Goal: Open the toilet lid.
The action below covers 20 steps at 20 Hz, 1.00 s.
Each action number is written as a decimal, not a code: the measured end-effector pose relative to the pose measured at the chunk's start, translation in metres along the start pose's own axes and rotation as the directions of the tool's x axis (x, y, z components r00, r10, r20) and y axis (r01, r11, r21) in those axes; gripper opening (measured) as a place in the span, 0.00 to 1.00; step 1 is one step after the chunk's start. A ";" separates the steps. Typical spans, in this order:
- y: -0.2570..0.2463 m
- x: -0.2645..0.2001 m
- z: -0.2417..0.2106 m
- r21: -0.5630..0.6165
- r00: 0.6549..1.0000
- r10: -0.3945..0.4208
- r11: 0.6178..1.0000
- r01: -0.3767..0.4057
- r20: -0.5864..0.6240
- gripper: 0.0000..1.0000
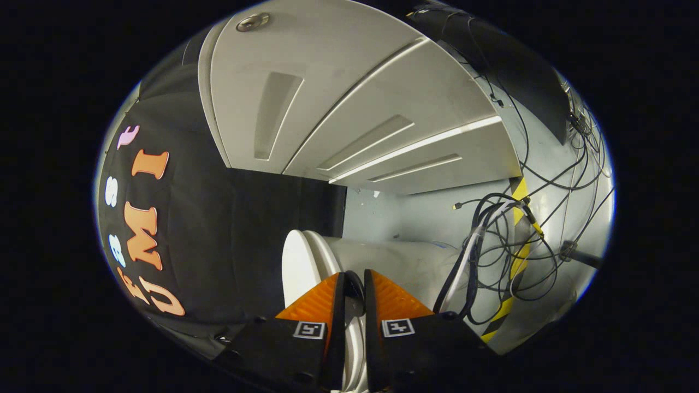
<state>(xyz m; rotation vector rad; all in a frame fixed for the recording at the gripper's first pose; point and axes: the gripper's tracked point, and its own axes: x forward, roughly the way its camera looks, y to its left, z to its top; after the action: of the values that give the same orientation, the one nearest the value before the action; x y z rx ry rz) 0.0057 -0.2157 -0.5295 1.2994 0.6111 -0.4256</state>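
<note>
The gripper (354,279) sits at the six o'clock position of the view, its two fingers (322,305) pointing up toward twelve o'clock. The fingers stand nearly together, with only a narrow slot between them. A thin white edge runs through that slot, and a small dark part sits at its far end by the fingertips. The white edge seems to belong to the toilet lid (297,267), but whether both fingers actually press on it cannot be told.

The lid appears as a white, rounded slab seen edge-on, rising just ahead of the fingertips toward eleven o'clock. The white toilet body (393,265) lies directly beyond the fingers, stretching off toward two o'clock.

A tangle of black cables (508,245) hangs at three o'clock from the fingers, beside a strip of yellow-and-black hazard tape (519,256) on a pale wall. Pale grey panels with recessed slots (338,109) fill the twelve o'clock area, well beyond the toilet.
</note>
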 end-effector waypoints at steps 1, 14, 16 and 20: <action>0.002 0.000 0.000 -0.007 1.000 -0.008 1.000 0.008 0.012 0.15; 0.070 -0.032 0.000 -0.141 0.994 0.018 0.990 -0.003 0.105 0.08; 0.089 -0.040 0.000 -0.165 0.990 0.037 0.986 -0.014 0.138 0.08; 0.138 -0.060 -0.007 -0.215 0.973 0.095 0.975 -0.049 0.209 0.08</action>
<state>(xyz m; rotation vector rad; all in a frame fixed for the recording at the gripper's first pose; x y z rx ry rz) 0.0421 -0.1808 -0.3877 1.0539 0.4106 -0.4253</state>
